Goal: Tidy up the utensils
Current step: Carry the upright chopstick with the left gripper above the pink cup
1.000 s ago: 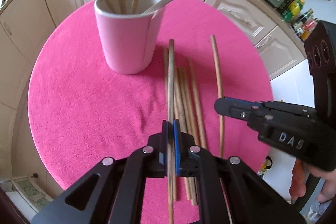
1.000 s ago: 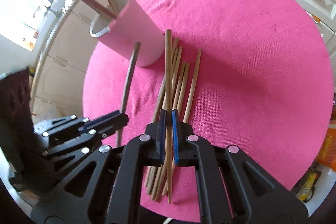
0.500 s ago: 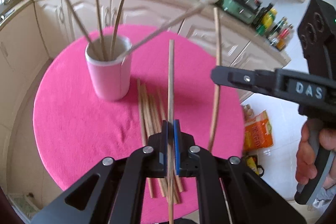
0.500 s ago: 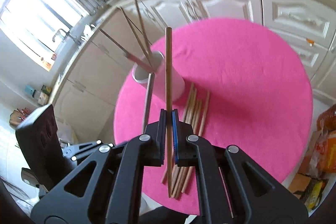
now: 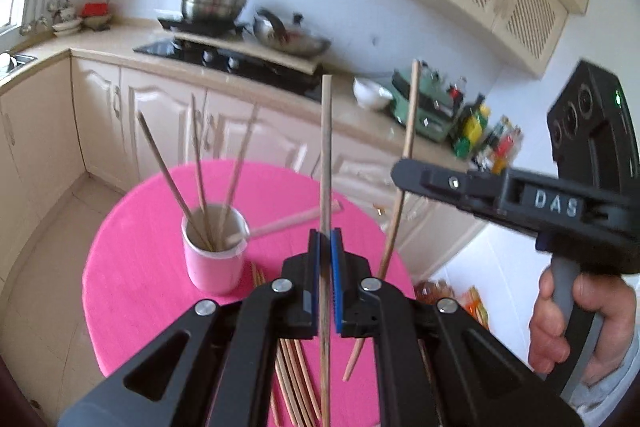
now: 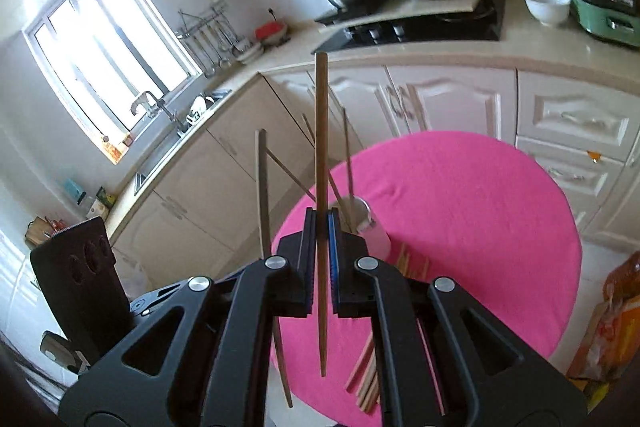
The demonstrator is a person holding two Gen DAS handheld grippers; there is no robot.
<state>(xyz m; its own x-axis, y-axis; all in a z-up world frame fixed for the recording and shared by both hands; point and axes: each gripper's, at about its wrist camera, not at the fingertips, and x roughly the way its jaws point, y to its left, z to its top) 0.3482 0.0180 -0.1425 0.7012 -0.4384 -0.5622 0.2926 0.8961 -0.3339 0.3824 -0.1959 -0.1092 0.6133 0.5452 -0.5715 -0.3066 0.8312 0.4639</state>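
A: 1 round desk (image 5: 140, 291) under a pink cloth fills the lower view, kitchen cabinets behind it.
B: And the pink cup (image 5: 214, 259)?
A: Upright on the desk, several chopsticks and a long pale utensil leaning in it. Loose chopsticks (image 5: 296, 379) lie flat just beside it.
B: The left gripper (image 5: 325, 267)?
A: Its jaws pinch 1 chopstick (image 5: 326, 147), raised above the desk and clear of the cloth.
B: The right gripper (image 6: 320, 247)?
A: Same: jaws pressed on 1 darker chopstick (image 6: 321, 131), lifted, with the cup beyond its jaws.
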